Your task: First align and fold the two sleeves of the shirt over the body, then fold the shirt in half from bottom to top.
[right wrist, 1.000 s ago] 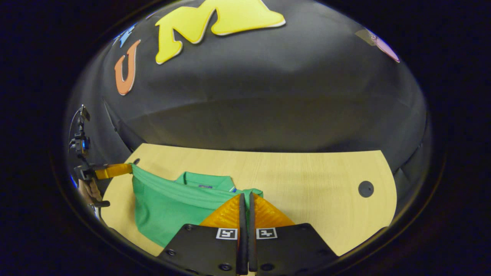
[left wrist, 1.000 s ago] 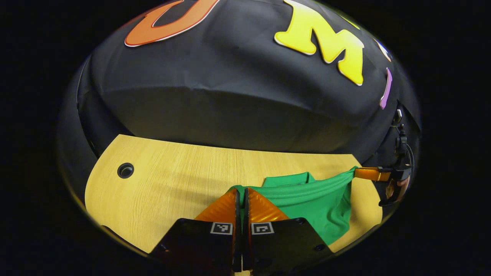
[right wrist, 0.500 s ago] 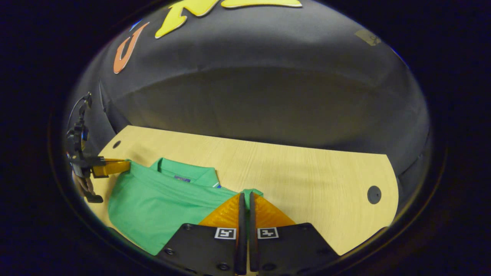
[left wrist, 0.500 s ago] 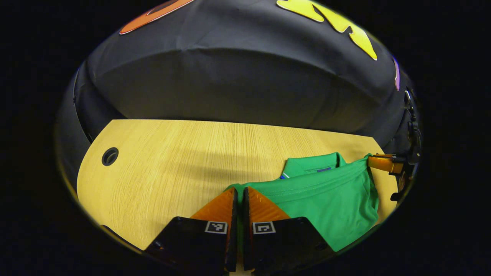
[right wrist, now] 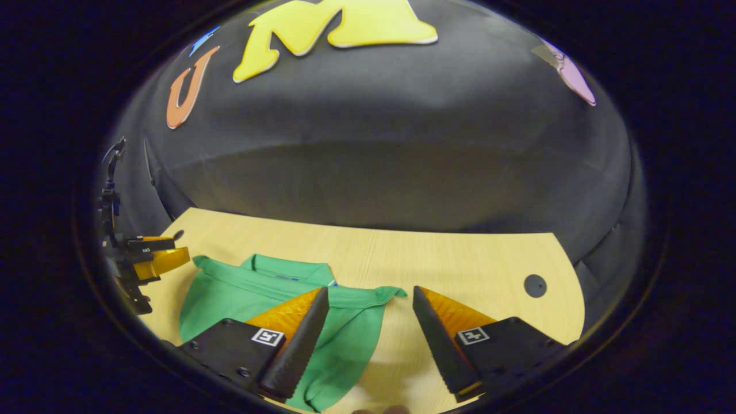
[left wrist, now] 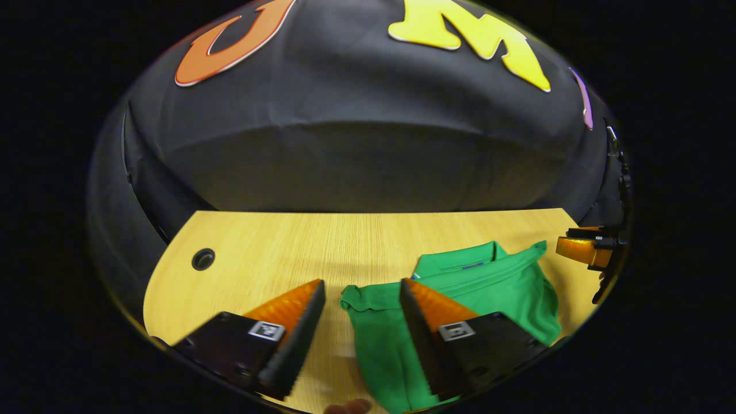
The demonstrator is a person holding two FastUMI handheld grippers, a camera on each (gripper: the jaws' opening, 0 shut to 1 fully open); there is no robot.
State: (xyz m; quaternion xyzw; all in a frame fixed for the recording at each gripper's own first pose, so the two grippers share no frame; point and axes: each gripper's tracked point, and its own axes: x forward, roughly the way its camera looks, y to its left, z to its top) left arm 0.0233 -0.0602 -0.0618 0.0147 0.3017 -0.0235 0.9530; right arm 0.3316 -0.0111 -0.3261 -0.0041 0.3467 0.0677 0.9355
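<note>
Shirt (left wrist: 489, 287) folded, collar toward wall

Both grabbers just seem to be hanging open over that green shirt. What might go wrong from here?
1. The folded hem of the green shirt lies bunched and wavy near the collar, so the halves may end up uneven.
2. The left gripper has one finger over the cloth; pulling away could snag and undo the fold.
3. The right gripper likewise has a finger above the shirt and could drag it across the table.
</note>
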